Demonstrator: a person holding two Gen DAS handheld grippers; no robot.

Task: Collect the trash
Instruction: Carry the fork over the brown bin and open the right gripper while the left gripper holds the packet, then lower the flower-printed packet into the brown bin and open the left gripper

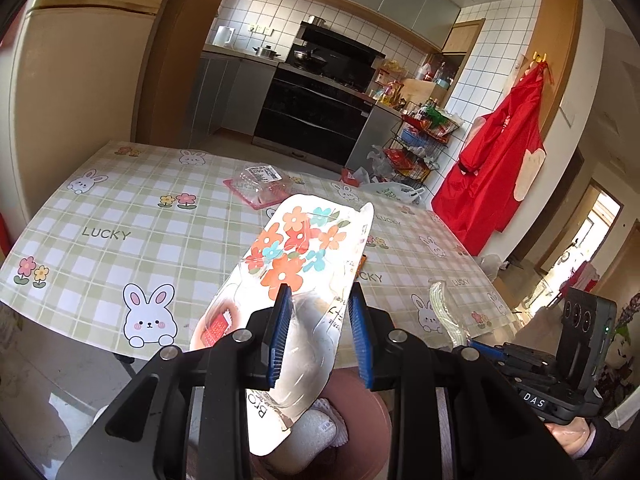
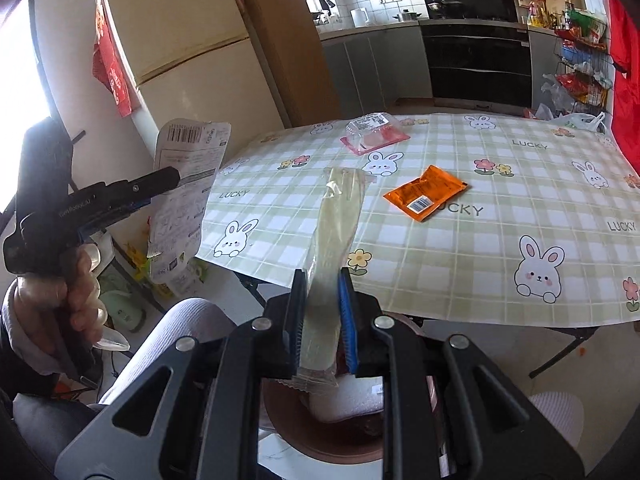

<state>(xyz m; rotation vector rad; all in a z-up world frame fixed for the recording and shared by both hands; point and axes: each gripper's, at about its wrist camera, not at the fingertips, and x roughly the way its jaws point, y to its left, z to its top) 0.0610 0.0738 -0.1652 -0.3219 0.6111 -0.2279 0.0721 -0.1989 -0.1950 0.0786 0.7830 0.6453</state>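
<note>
Both wrappers held over the brown bin (image 2: 320,436): floral bag (image 1: 296,248) clamped in left gripper (image 1: 318,332), clear sleeve (image 2: 332,248) pinched in right gripper (image 2: 322,316); seemingly at drop-off, needing release; orange packet (image 2: 426,192) and plastic box (image 2: 374,132) left on table (image 2: 500,264)

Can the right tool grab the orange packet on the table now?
Probably not yet. The right tool is shut on a long clear plastic wrapper, so it is full. The flat orange foil packet lies uncovered on the checked tablecloth, ahead and slightly right.
</note>
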